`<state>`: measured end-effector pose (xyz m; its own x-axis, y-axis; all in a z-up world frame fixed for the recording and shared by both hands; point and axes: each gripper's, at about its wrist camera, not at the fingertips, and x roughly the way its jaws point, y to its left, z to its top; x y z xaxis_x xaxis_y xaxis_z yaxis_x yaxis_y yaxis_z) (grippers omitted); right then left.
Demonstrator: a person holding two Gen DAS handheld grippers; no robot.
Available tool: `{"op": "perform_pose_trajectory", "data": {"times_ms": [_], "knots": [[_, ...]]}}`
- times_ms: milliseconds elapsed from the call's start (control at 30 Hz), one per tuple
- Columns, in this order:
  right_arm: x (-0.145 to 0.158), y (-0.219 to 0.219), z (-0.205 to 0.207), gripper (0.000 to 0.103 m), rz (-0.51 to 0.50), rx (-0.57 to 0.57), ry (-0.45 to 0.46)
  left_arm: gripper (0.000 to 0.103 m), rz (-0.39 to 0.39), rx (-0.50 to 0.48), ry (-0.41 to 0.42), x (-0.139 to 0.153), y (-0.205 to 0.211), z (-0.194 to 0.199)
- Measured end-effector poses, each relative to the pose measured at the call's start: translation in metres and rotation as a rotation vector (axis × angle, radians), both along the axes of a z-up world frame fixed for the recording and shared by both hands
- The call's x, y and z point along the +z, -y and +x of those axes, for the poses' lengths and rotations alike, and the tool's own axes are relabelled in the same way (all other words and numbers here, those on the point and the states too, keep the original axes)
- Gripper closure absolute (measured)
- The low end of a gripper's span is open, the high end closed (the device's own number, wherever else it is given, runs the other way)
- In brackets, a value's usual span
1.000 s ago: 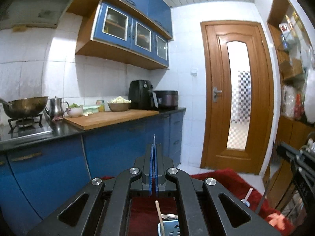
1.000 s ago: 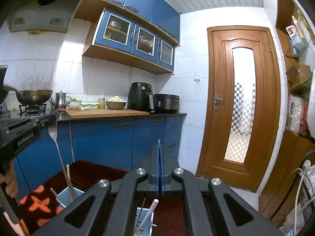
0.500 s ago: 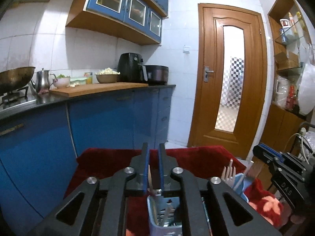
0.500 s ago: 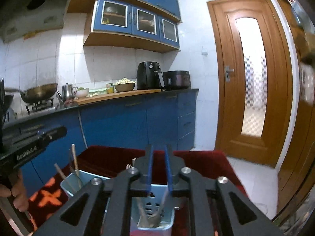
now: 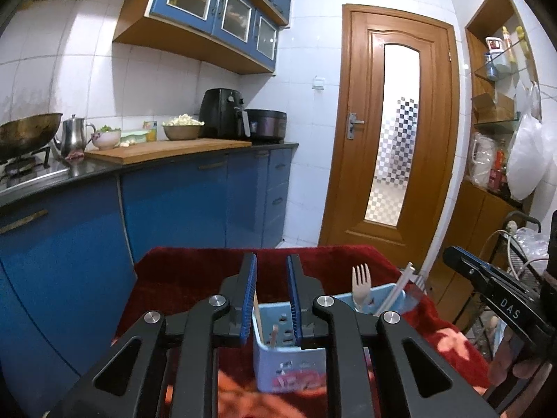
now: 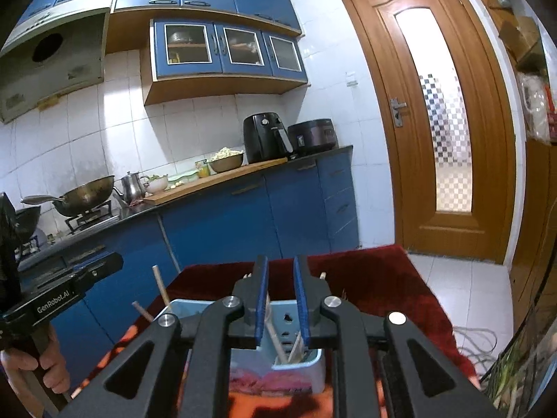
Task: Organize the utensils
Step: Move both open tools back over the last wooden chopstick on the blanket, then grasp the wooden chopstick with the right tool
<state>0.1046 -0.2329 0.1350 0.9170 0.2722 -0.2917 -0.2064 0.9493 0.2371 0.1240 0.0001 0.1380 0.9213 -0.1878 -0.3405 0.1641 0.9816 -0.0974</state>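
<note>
Two light blue utensil holders stand on a red cloth [image 5: 188, 278]. In the left wrist view my left gripper [image 5: 271, 299] is open and empty above one holder [image 5: 278, 358] with wooden sticks in it. The other holder [image 5: 376, 299] at the right has a pale fork [image 5: 360, 284] and a white stick. In the right wrist view my right gripper [image 6: 281, 304] is open and empty above a holder [image 6: 296, 365] with wooden utensils; another holder [image 6: 181, 308] with sticks stands at the left.
Blue kitchen cabinets [image 5: 181, 205] with a worktop, wok [image 6: 87, 196] and appliances run along the left. A wooden door [image 5: 390, 139] is ahead. A shelf unit [image 5: 494, 160] and a wire rack stand at the right. The other hand-held gripper [image 6: 52, 299] shows at each view's edge.
Both grippers have opened from shut and tilted down toward the holders on the red cloth.
</note>
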Motion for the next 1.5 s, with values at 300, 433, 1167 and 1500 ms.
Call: {"op": "perform_pose_trajectory", "data": {"times_ms": [300, 433, 1167, 1500], "knots": [[-0.002, -0.003, -0.034, 0.086, -0.003, 0.04, -0.057, 0.085, -0.003, 0.011, -0.063, -0.001, -0.008, -0.034], [-0.005, -0.005, -0.047, 0.086, -0.011, 0.056, -0.094, 0.085, 0.004, 0.026, -0.083, -0.004, -0.011, -0.044], [-0.08, -0.058, -0.053, 0.085, -0.153, 0.247, -0.506, 0.085, 0.05, 0.045, -0.294, -0.059, -0.034, -0.071], [-0.109, -0.088, -0.036, 0.085, -0.206, 0.312, -0.666, 0.085, 0.021, 0.047, -0.348, -0.082, -0.052, -0.071]]}}
